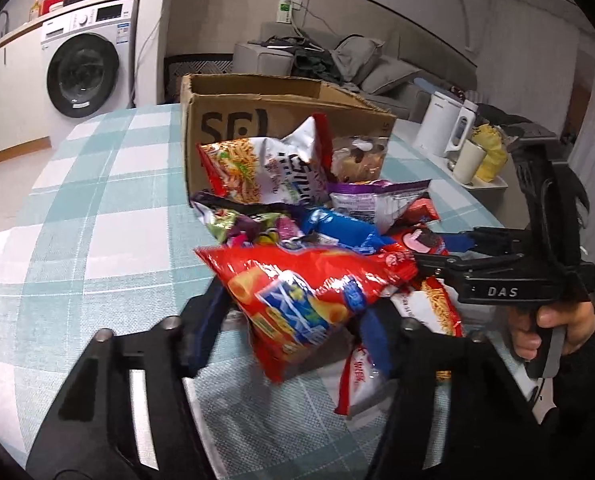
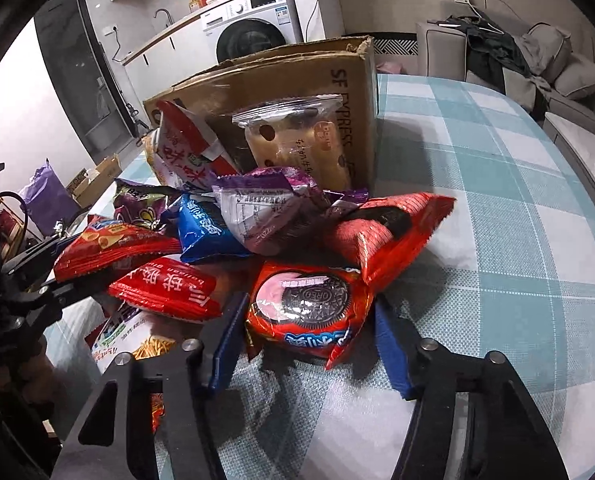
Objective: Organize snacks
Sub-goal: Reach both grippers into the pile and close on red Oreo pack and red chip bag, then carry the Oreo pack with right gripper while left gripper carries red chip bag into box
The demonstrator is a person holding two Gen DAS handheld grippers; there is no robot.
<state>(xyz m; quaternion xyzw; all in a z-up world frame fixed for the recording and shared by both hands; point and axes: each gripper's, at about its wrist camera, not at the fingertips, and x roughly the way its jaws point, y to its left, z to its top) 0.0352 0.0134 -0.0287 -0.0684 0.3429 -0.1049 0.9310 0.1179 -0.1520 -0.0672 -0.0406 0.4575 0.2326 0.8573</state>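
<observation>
A heap of snack packets lies on a table covered in a pale blue and white checked cloth (image 1: 109, 200), piled against the near face of an open cardboard box (image 1: 257, 108) that stands at the upper centre of both views. In the left wrist view, the left gripper (image 1: 293, 332) fills the bottom of the frame with its blue-padded fingers spread to either side of a red snack bag (image 1: 297, 304) at centre; the bag looks raised and a little blurred, and I cannot tell whether the fingers press it or merely flank it. In the right wrist view, the right gripper (image 2: 305, 344) sits low in the frame, fingers released and wide apart, straddling a red Oreo packet (image 2: 309, 312) that rests flat on the cloth at the near edge of the pile. Another red cookie bag (image 2: 385, 236) lies just behind it, with a purple and white packet (image 2: 265, 212) and a blue packet (image 2: 209, 236) higher in the heap. The step in hand appears to be picking packets one at a time for the box. To do it well, close the fingers on the packet's puffy middle, not its slippery sealed edge, grip gently so the contents do not crush, and lift straight up so neighbouring packets are not dragged along.
</observation>
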